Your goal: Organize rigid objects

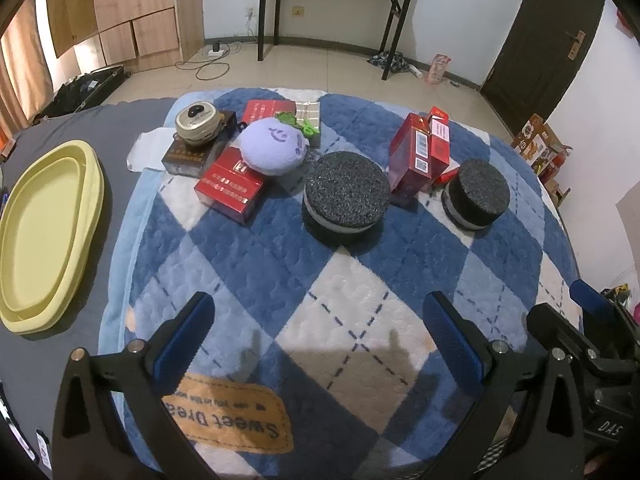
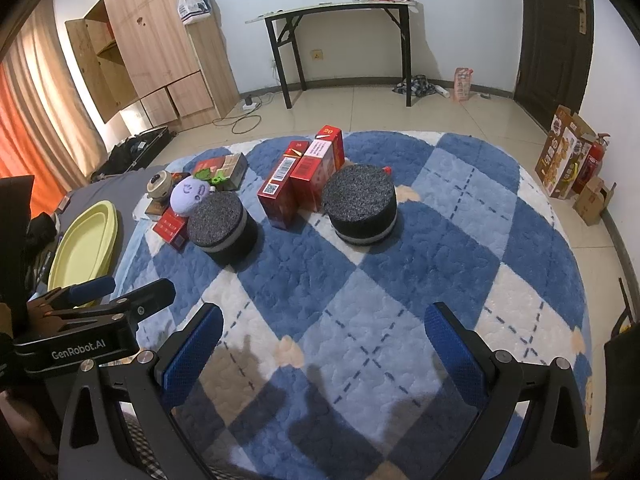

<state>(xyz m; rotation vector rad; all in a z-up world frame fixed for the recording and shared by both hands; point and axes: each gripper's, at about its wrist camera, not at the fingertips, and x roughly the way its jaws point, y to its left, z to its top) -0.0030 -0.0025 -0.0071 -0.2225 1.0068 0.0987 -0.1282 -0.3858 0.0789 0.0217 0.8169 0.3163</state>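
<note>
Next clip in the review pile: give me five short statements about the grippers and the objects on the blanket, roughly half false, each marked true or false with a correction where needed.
1. The left gripper is open and holds nothing. True.
2. The right gripper is clamped on a red box. False: it is open and empty, above bare blanket.
3. Two round black foam discs sit on the blanket. True.
4. The purple plush lies inside the yellow tray. False: it rests among the boxes on the blanket; nothing shows in the tray.
5. The upright red boxes stand between the two discs in the right wrist view. True.
</note>
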